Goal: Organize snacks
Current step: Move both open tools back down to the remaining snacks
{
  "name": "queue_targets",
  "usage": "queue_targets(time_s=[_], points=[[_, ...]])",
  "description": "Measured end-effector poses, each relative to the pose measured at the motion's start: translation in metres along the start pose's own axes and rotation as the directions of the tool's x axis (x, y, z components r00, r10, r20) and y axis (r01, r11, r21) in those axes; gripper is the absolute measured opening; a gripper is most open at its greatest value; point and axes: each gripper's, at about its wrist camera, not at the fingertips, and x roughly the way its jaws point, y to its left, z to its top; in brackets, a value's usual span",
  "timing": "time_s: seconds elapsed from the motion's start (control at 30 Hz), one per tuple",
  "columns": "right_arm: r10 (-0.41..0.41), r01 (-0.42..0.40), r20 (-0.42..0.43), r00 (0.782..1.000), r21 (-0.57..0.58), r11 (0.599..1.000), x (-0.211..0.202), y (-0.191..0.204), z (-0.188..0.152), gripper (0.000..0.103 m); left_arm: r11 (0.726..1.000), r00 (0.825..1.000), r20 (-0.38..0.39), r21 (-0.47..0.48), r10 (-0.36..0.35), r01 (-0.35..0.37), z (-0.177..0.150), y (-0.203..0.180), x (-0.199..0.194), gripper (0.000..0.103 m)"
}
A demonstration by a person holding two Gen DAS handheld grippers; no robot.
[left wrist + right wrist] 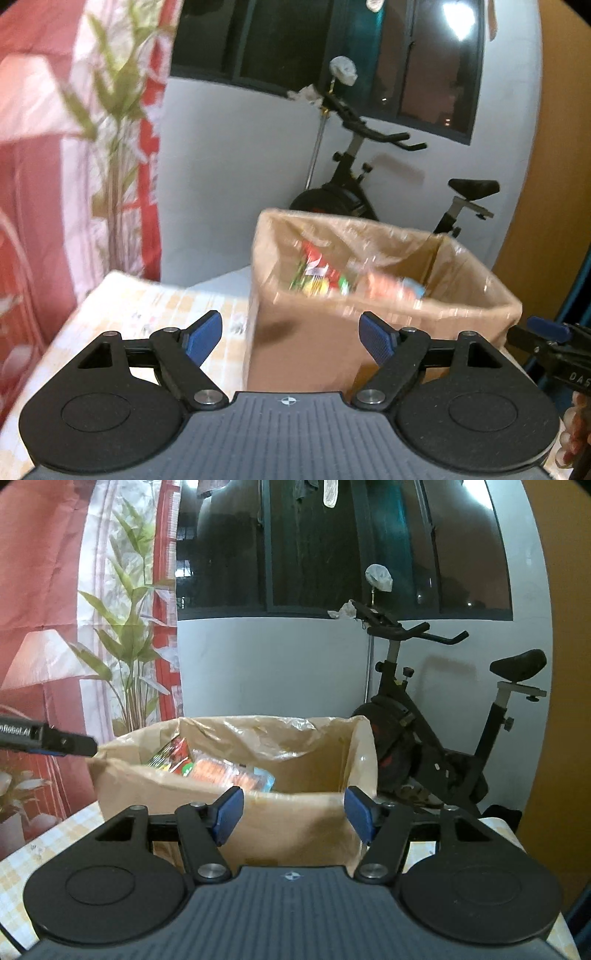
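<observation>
Jaws spread wide and empty on both my left gripper (290,338) and right gripper (294,815), facing the plastic-lined brown cardboard box (295,823) on the checked tablecloth (155,306), colourful snack packets (218,766) piled inside.

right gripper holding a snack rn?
No. In the right wrist view the right gripper is open and empty, with only the cardboard box behind it and the snack packets lying inside that box.

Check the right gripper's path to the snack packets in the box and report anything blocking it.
The right gripper is open and empty, facing the cardboard box. The box's near wall stands between the fingers and the snack packets inside. The top is open, with only the plastic liner draped over its rim.
</observation>
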Motion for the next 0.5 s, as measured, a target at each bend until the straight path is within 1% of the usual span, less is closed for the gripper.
queue_targets(time_s=[0.1,0.2,0.27,0.3,0.4,0.5], points=[[0.011,-0.010,-0.038,0.999,0.012,1.000,-0.006,0.000,-0.014,0.064,1.000,0.999,-0.038,-0.026,0.014,-0.015,-0.019,0.004,-0.001,0.082],[0.014,-0.010,-0.126,0.992,0.032,0.999,-0.003,0.000,-0.035,0.064,0.998,0.996,-0.086,-0.047,0.032,-0.036,-0.039,0.007,0.001,0.082],[0.027,-0.015,-0.202,0.979,0.061,0.998,0.000,-0.001,-0.051,0.064,0.998,0.993,-0.108,-0.052,0.041,-0.046,-0.050,0.007,0.002,0.082],[0.036,-0.018,-0.244,0.969,0.075,0.997,0.002,-0.001,-0.060,0.064,0.997,0.992,-0.116,-0.053,0.043,-0.050,-0.055,0.006,0.002,0.082],[0.042,-0.006,-0.383,0.923,0.094,0.996,0.012,0.002,-0.085,0.064,0.998,0.989,-0.143,-0.045,0.043,-0.050,-0.068,0.004,0.002,0.082],[0.000,0.044,-0.479,0.878,0.080,0.996,0.023,0.005,-0.105,0.068,0.998,0.984,-0.176,-0.045,0.037,-0.046,-0.079,0.002,0.003,0.082]])
